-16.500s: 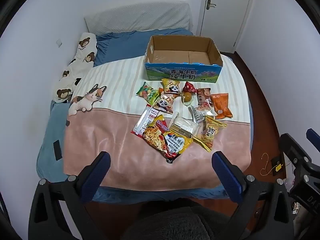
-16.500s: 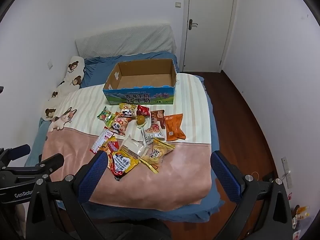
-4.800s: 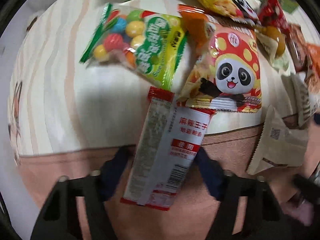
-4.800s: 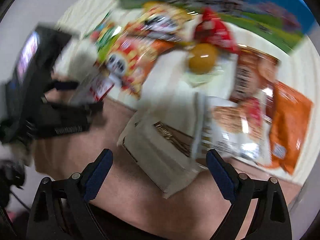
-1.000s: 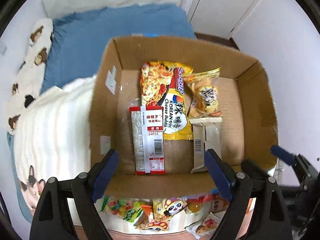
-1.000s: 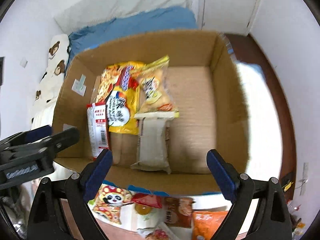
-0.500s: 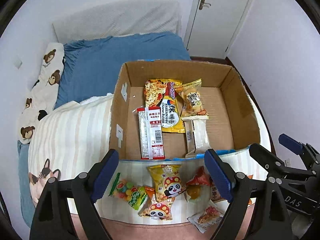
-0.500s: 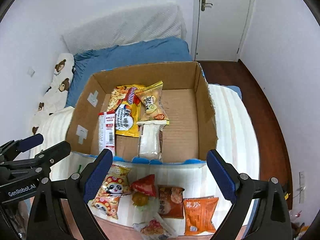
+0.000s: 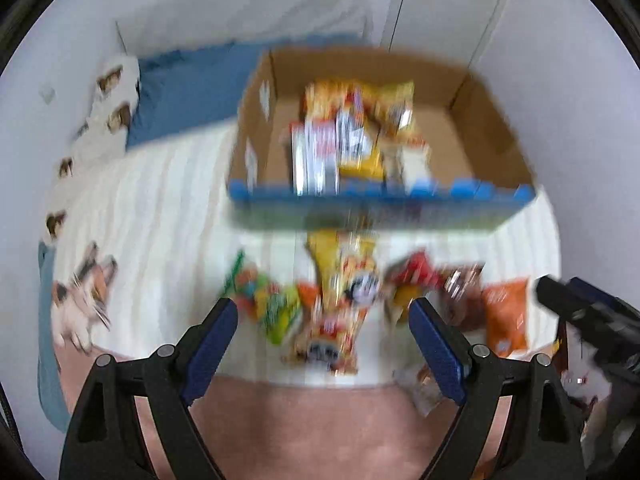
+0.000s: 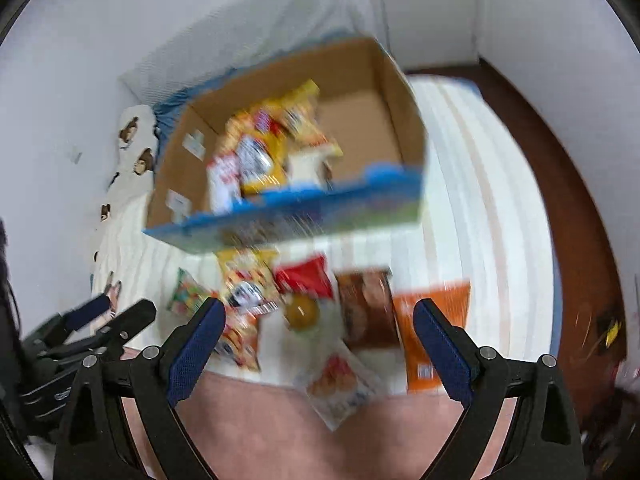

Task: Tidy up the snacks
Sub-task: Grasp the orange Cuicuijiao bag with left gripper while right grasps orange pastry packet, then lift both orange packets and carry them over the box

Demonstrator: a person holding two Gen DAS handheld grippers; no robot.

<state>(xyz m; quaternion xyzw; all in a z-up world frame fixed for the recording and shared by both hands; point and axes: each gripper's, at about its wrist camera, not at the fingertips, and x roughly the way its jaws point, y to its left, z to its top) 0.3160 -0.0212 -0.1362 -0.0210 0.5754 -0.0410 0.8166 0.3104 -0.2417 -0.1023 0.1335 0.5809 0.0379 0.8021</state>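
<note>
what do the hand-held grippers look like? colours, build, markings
Both match: the left hand-held gripper and right hand-held gripper have black angular frames with triangular cut-outs, silver bolts at the joints and blue textured finger pads. Blur hides any lettering now. No cables or sleeves visible.

Looked like a home bedroom: a bed with a cream-striped and pink blanket [image 9: 160, 216], a blue sheet [image 9: 188, 80], a white bear-print pillow [image 9: 108, 96] against plain white walls, a white panelled door [image 9: 440, 4], and dark wooden flooring [image 10: 568, 184] alongside.
</note>
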